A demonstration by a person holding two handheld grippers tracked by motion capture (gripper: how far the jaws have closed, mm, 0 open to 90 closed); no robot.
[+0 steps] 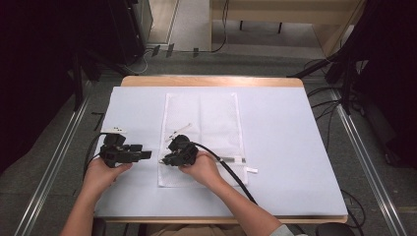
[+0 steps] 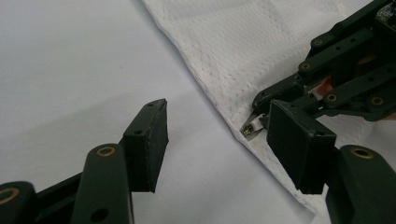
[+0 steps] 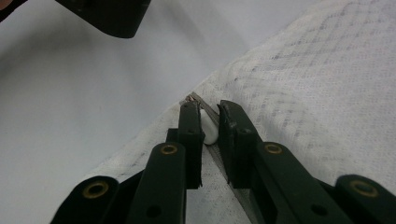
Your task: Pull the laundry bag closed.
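A white mesh bag (image 1: 206, 118) lies flat in the middle of the pale table cover (image 1: 290, 147). My right gripper (image 1: 163, 160) is at the bag's left edge, near its front corner. In the right gripper view its jaws (image 3: 209, 109) stand close together around the small white zipper pull (image 3: 209, 129), pinching it over the mesh (image 3: 317, 84). The left gripper view shows the metal slider (image 2: 250, 128) at that gripper's tip (image 2: 259, 109). My left gripper (image 1: 147, 154) rests on the cover just left of the bag, its jaws (image 2: 217, 116) wide open with nothing between them.
The right gripper's black cable (image 1: 231, 172) runs back across the bag's front right part toward the table's front edge. A small white tag (image 1: 252, 170) sticks out at the bag's right front corner. A white label (image 1: 114, 130) lies near the left gripper. Dark stands and floor cables surround the table.
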